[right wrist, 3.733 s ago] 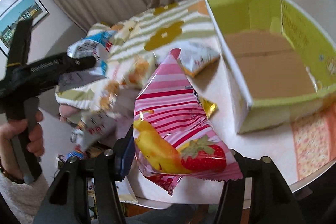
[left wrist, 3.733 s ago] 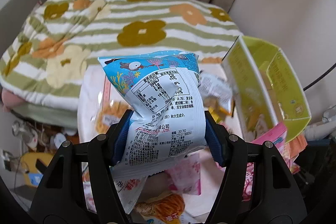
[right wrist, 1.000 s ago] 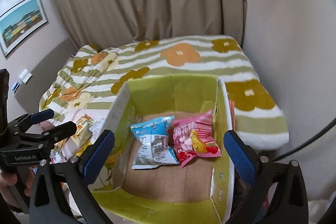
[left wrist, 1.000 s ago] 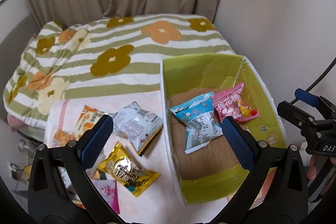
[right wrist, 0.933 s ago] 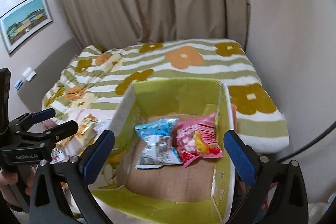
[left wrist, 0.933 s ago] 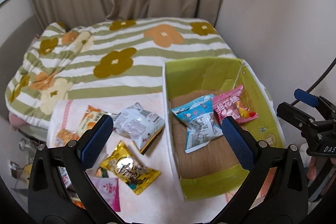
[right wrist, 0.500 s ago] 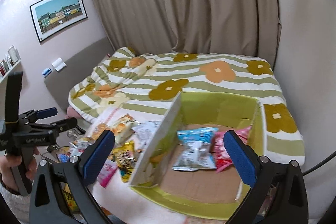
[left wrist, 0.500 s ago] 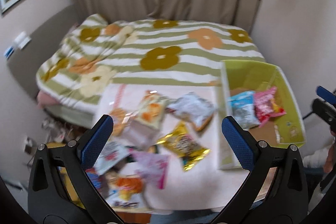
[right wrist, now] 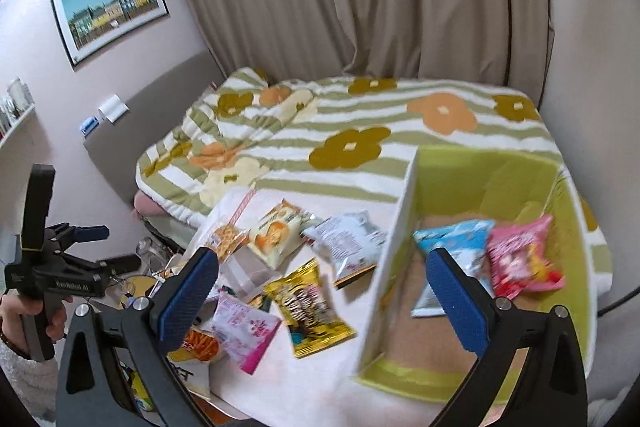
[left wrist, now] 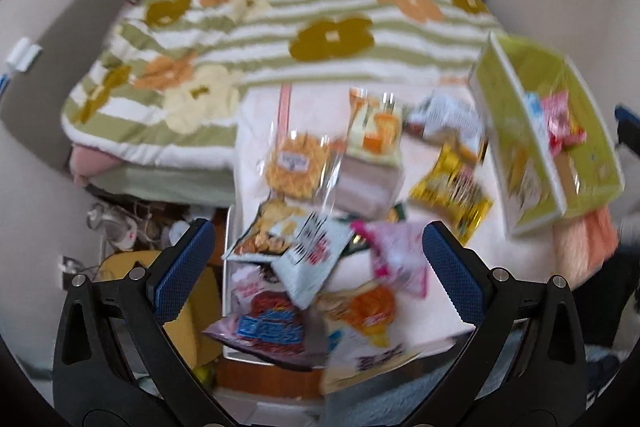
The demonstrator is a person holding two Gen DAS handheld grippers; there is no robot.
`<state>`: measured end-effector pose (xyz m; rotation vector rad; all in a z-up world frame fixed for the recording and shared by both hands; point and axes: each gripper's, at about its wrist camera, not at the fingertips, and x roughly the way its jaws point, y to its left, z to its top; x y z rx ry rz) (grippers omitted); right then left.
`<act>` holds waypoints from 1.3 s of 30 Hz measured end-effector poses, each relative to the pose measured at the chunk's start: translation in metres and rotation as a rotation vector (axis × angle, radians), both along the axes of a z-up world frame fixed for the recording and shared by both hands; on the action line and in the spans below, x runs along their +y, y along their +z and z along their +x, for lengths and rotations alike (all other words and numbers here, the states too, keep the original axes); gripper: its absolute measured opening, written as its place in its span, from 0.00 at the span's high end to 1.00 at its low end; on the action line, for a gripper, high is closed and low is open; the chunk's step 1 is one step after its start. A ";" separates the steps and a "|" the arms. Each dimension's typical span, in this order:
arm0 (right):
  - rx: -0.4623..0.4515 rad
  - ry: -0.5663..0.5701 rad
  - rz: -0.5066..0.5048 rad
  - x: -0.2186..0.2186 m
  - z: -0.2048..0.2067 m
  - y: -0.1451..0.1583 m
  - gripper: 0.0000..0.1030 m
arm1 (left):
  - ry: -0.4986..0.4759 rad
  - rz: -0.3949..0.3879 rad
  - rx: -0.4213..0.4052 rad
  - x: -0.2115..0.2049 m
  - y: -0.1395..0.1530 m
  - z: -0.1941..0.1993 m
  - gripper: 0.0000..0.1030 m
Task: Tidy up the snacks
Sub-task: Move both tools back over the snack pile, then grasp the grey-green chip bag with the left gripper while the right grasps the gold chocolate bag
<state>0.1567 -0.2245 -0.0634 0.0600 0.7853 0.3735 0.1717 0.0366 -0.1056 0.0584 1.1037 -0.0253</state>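
Step in hand: I judge I'm between packets, both hands free, about to pick another snack off the table [right wrist: 320,383].
Next target: the pile of loose packets lies straight ahead of and below my left gripper [left wrist: 318,269]; the white packet with red print [left wrist: 312,263] sits between its fingers in the left wrist view, though well beneath them, not touched.
Long axis: that packet lies tilted, one corner pointing toward me; blur hides its exact edges.
Nearer hand: left, by my reading. My right gripper [right wrist: 320,293] looks across the gold packet [right wrist: 308,307] and the box wall, so it suits the packets lying near the box.
Destination: the green cardboard box [right wrist: 568,227] stands to the right of the pile, already holding a blue packet [right wrist: 452,239] and a pink packet [right wrist: 520,255] side by side.
Left gripper: jaws spread wide, holding nothing.
Right gripper: jaws spread wide, holding nothing.
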 end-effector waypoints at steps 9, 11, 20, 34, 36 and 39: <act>0.082 -0.041 -0.094 0.064 0.005 -0.032 0.00 | -0.223 -0.020 0.205 0.028 -0.073 0.031 0.01; 0.105 -0.055 -0.124 0.075 0.008 -0.043 0.00 | -0.272 -0.019 0.252 0.029 -0.088 0.038 0.01; 0.221 -0.044 -0.236 0.100 0.022 -0.096 0.00 | -0.346 -0.017 0.365 0.028 -0.131 0.055 0.01; 0.289 0.133 -0.432 0.112 0.054 -0.150 0.00 | -0.282 0.012 0.431 0.022 -0.162 0.075 0.01; 0.289 0.160 -0.469 0.116 0.055 -0.155 0.00 | -0.285 0.021 0.433 0.020 -0.164 0.077 0.01; 0.293 0.190 -0.498 0.118 0.057 -0.160 0.00 | -0.283 0.032 0.434 0.019 -0.167 0.078 0.10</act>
